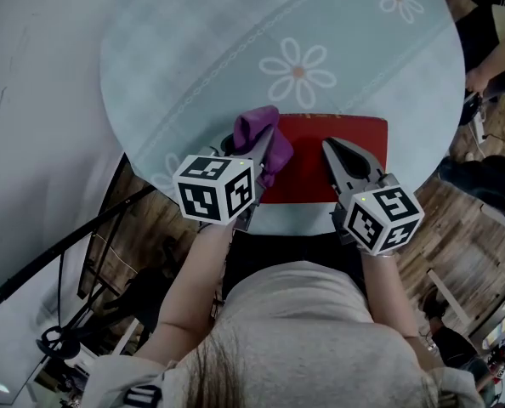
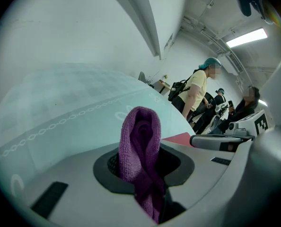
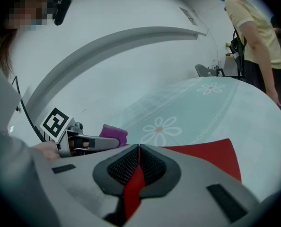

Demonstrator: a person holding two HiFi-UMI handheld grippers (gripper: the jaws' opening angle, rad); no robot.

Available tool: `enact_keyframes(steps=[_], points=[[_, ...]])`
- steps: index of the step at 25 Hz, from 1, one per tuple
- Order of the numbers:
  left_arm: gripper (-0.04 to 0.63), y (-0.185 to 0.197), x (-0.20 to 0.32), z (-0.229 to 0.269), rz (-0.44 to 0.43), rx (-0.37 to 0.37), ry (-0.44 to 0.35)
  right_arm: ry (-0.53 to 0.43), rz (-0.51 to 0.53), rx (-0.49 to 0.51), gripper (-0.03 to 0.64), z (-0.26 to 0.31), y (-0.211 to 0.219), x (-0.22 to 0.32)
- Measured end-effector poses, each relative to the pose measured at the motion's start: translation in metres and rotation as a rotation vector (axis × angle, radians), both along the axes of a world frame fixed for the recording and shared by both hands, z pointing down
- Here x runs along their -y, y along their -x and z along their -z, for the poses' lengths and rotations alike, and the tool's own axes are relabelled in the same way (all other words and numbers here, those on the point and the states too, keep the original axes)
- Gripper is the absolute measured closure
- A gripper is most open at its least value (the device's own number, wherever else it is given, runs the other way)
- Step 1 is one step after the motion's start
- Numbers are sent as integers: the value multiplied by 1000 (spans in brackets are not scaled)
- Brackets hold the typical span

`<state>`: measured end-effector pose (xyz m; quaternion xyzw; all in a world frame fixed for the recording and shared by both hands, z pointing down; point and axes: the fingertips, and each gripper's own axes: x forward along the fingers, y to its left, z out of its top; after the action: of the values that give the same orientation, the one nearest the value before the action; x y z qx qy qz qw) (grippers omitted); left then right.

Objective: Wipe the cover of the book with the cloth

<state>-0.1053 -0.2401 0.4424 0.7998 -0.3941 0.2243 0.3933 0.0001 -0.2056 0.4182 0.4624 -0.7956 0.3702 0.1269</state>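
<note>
— Where is the book (image 1: 308,177)?
— It lies flat at lower centre, on the flowered surface (image 1: 193,49).
— And the cloth (image 1: 265,134)?
— At the book's left edge; the left gripper (image 2: 143,167) clamps it in its jaws. The right gripper (image 3: 138,150) has its jaws together, above the book.

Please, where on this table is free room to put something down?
Bare: the far half of the table, beyond the book, around the flower print. Crowded: the near edge, with the book, the left gripper holding the cloth, and the right gripper above the book.
</note>
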Motion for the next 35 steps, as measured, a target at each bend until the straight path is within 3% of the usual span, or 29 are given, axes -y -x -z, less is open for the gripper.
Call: enact_keyframes(steps=[26,35], points=[[485,-13,2,-10,-27,89,21,55,-33,30,594,-16,-45,-8],[485,-18,2,-9,-25,155,31,60,-25,43,594,-18,-64,-7]])
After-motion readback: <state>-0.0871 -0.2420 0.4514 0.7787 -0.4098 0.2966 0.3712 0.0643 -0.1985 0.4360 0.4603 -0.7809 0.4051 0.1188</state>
